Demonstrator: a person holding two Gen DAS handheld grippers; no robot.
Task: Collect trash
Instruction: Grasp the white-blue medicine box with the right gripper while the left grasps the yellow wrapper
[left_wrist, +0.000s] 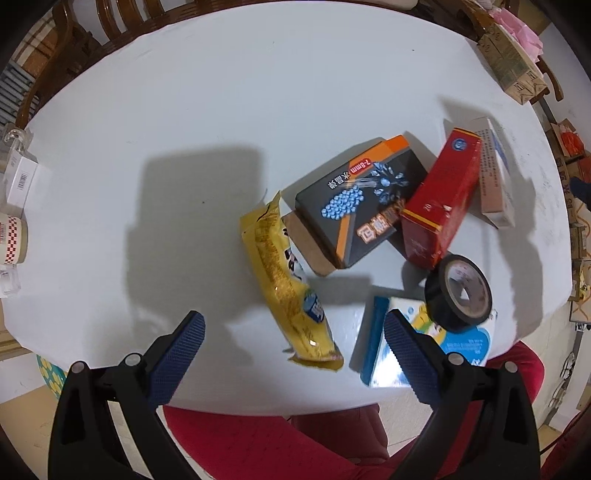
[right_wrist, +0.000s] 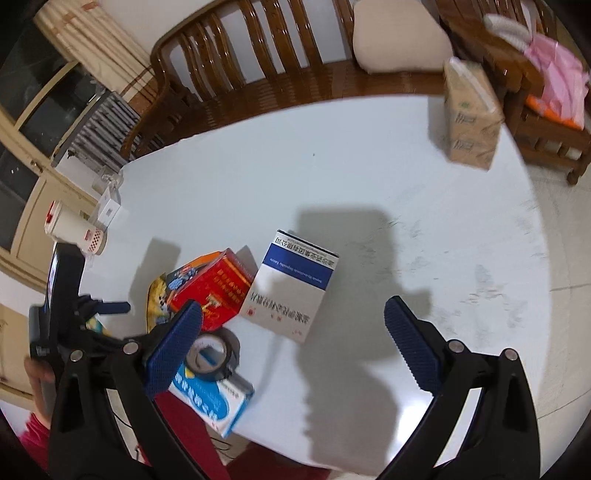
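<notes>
Left gripper (left_wrist: 293, 326) and right gripper (right_wrist: 293, 317) hover spread wide, empty, above the littered table (left_wrist: 221, 110).

A home living or dining room. Beyond the hand-held gripper, past the far edge of the round white counter (right_wrist: 332, 155), stands a carved brown wooden bench with slatted back (right_wrist: 236, 40) carrying a cream cushion (right_wrist: 395, 40). To the far left is a cream glass-door cabinet (right_wrist: 33, 122); below, nearest, a red upholstered chair (left_wrist: 295, 439).
</notes>
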